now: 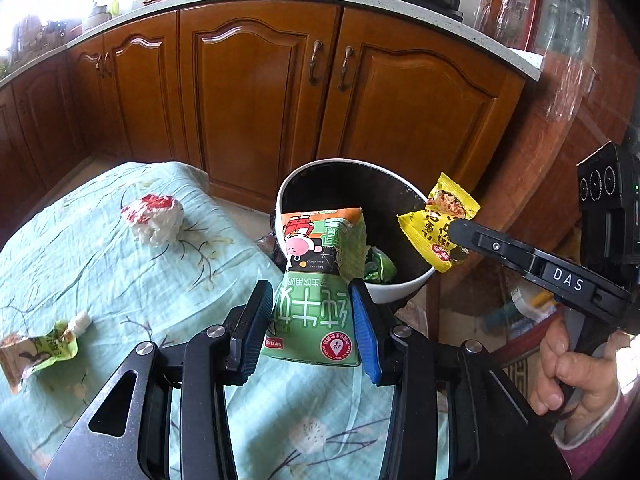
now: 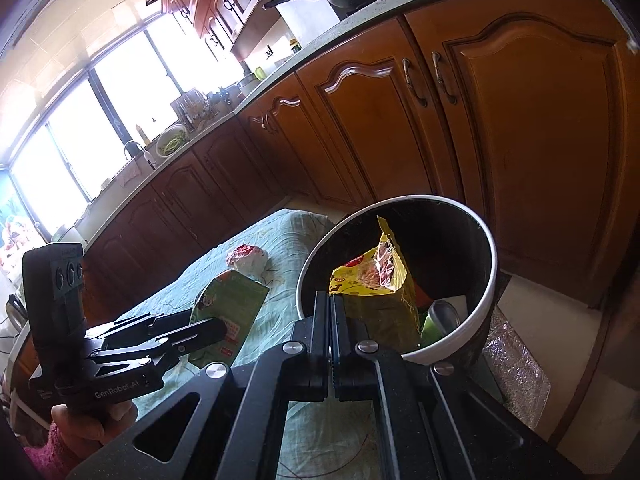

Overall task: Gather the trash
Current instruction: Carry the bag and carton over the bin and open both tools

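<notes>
— While we carry both pieces toward the bin (image 1: 400, 286), which of our hands is nearer the drop?

— Our right one, we'd say. The right gripper (image 1: 460, 240) has its jaws pressed together on the lower corner of the yellow snack wrapper (image 1: 438, 216), and in the right wrist view that wrapper (image 2: 376, 276) hangs directly in front of the bin's dark mouth, inside the white rim (image 2: 490, 296).

— And our left?

— The left gripper (image 1: 314, 320) is clamped on the green milk carton (image 1: 316, 280), jaws partway apart with the pads on its two sides. The carton's long axis runs straight out along the fingers, its top end pointing at the bin, which lies ahead and slightly right. It sits above the table edge, short of the rim.

— So what does the drop turn on?

— We judge the wrapper can fall first; the carton needs carrying forward along its own axis.

— What's left on the table?

— A crumpled white-and-red wad (image 1: 154, 218) and a green wrapper (image 1: 40, 350) on the tablecloth (image 1: 100, 280).
</notes>
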`<state>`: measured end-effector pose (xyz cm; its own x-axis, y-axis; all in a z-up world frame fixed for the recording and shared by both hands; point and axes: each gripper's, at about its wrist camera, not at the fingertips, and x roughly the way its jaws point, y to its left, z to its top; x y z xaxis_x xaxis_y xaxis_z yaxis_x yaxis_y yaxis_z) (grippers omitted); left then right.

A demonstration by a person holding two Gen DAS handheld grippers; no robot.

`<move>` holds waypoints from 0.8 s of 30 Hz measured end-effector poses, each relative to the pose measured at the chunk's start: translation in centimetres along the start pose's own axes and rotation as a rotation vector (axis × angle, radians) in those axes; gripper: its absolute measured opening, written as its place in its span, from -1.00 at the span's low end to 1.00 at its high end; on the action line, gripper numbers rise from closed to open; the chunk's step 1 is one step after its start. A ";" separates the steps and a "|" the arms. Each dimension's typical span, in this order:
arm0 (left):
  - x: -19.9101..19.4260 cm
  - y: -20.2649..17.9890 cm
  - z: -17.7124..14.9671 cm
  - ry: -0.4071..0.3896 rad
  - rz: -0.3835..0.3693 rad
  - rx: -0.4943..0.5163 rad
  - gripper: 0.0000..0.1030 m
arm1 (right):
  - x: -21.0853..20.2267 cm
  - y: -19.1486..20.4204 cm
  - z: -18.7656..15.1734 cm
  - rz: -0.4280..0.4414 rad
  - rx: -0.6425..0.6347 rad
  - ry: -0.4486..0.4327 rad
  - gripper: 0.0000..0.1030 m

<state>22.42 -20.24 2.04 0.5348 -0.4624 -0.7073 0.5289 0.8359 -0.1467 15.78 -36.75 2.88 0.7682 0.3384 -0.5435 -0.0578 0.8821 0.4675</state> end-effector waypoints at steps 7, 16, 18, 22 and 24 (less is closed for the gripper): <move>2.3 -1.3 2.1 0.016 -0.001 0.027 -0.25 | 1.1 -1.6 1.0 -0.023 0.025 0.013 -0.99; 5.0 -1.9 3.9 0.048 0.005 0.040 -0.25 | 2.7 -3.0 1.8 -0.046 0.027 0.056 -0.99; 5.6 -2.1 4.2 0.056 0.008 0.048 -0.25 | 3.0 -3.3 2.1 -0.053 0.026 0.062 -0.99; 6.7 -2.5 4.6 0.070 0.013 0.058 -0.26 | 3.6 -3.5 2.3 -0.059 0.023 0.074 -0.99; 7.2 -2.6 4.8 0.074 0.015 0.061 -0.26 | 4.0 -3.6 2.5 -0.061 0.022 0.082 -0.99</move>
<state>28.04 -27.10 0.62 0.4935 -0.4251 -0.7588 0.5617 0.8219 -0.0951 20.63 -39.37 0.76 0.7150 0.3104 -0.6265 0.0027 0.8948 0.4465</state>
